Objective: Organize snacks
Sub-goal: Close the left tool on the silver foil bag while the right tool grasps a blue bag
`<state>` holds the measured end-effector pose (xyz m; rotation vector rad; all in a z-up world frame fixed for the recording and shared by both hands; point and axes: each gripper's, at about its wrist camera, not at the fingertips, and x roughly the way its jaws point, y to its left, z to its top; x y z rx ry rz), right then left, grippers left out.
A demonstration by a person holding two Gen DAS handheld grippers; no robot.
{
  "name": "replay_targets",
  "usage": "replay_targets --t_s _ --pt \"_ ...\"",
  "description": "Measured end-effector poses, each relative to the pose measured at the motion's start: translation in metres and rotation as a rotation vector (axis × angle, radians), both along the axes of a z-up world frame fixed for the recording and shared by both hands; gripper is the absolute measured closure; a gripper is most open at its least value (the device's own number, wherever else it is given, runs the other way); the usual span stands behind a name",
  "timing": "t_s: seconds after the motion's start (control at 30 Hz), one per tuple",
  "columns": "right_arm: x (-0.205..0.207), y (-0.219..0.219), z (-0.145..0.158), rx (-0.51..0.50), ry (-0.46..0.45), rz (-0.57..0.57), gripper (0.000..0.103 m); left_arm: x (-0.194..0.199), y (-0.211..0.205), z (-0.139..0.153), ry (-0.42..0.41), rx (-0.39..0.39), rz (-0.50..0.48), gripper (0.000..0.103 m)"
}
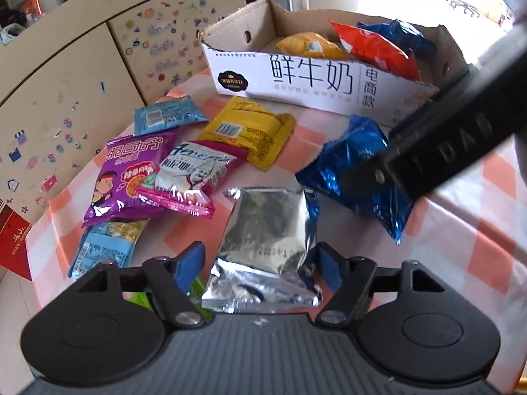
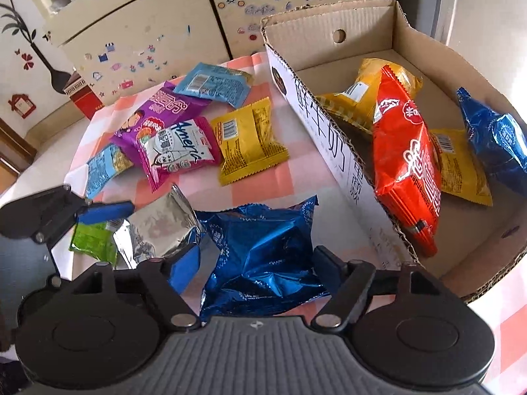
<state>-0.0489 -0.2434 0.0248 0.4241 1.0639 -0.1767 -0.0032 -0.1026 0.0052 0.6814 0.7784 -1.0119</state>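
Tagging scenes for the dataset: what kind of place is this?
Most likely a home, perhaps a child's room or living area: cabinet doors covered in stickers, a table under a pink checked tablecloth, and a cut-down milk carton box reused as a snack bin.

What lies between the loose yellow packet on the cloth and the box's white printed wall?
Nothing: only bare checked tablecloth separates the yellow packet from the box, clearest in the right wrist view.

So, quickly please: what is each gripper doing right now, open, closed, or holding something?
Left gripper: closed on the crinkled silver foil snack packet.
Right gripper: around the shiny blue foil snack packet; a firm grip cannot be told.
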Motion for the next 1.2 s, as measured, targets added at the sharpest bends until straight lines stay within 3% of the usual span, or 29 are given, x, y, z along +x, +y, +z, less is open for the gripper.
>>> replay_targets --t_s 0.2,0.27,0.33,0.47,1.07,1.13,1.2 --pt "0.001 -0.002 -0.005 -0.007 0.024 0.005 0.020 0.002 -0.008 -0.004 0.001 -0.009 0.012 0.027" --pt "0.002 0.000 -0.006 -0.011 0.027 0.011 0.021 0.004 -0.008 -0.004 0.017 -0.013 0.018 0.030" --pt "0.002 -0.001 -0.007 -0.004 0.028 0.013 0.022 0.005 -0.007 -0.004 0.045 -0.021 0.018 0.040" --pt "0.002 -0.001 -0.007 -0.001 0.026 0.019 0.025 0.004 -0.005 -0.002 0.060 -0.021 0.028 0.043" --pt "-0.001 0.005 0.011 -0.031 -0.072 0.077 0.027 0.013 0.019 0.027 0.045 -0.082 0.148 0.047" --pt "-0.001 0.005 0.012 -0.033 -0.078 0.076 0.027 0.015 0.020 0.030 0.049 -0.094 0.155 0.058" --pt "-0.001 0.004 0.014 -0.034 -0.083 0.076 0.027 0.016 0.021 0.034 0.050 -0.107 0.164 0.059"
